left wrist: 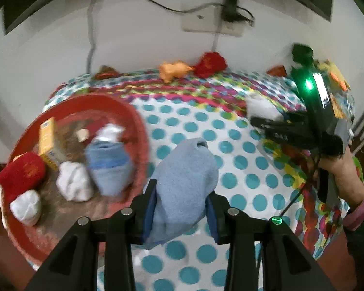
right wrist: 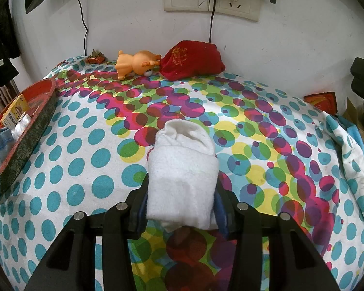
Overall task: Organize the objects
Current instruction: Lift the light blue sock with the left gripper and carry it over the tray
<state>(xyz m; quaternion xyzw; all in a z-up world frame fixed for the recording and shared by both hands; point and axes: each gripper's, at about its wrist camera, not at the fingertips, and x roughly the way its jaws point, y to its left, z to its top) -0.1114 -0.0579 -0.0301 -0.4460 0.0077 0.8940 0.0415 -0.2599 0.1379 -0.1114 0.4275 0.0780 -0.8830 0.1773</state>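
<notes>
A: Starting at the left, what do we see?

B: In the left wrist view the red basin (left wrist: 133,111) sits at the left edge of the dotted cloth (left wrist: 242,160). Inside it we count a red pouch (left wrist: 24,172), two white bundles (left wrist: 26,206) and (left wrist: 74,180), a yellow box (left wrist: 48,143) and a rolled blue sock (left wrist: 108,165). That side is blurred, so we can't make out more.

A: And our left gripper (left wrist: 182,208)?

B: It's clamped on a pale blue sock (left wrist: 186,172). The blue pads press both sides of its lower part, and the rest sticks up and forward past the fingertips, just right of the basin's rim and above the cloth.

A: Further right?

B: Our right hand (left wrist: 342,167) holds the other gripper out over the cloth, with something white at its tip.

A: The right wrist view settles that?

B: Yes. The right gripper (right wrist: 182,206) is closed on a white sock (right wrist: 182,169), pads squeezing its sides, the folded end poking out ahead over the coloured circles mid-cloth. The basin (right wrist: 34,123) is far off to its left.

A: What's at the back?

B: Along the wall, an orange toy (right wrist: 136,64) lies touching a second red pouch (right wrist: 194,60), with a small wrapper (right wrist: 95,59) to the left of the toy. A red packet (right wrist: 320,99) lies at the far right edge.
</notes>
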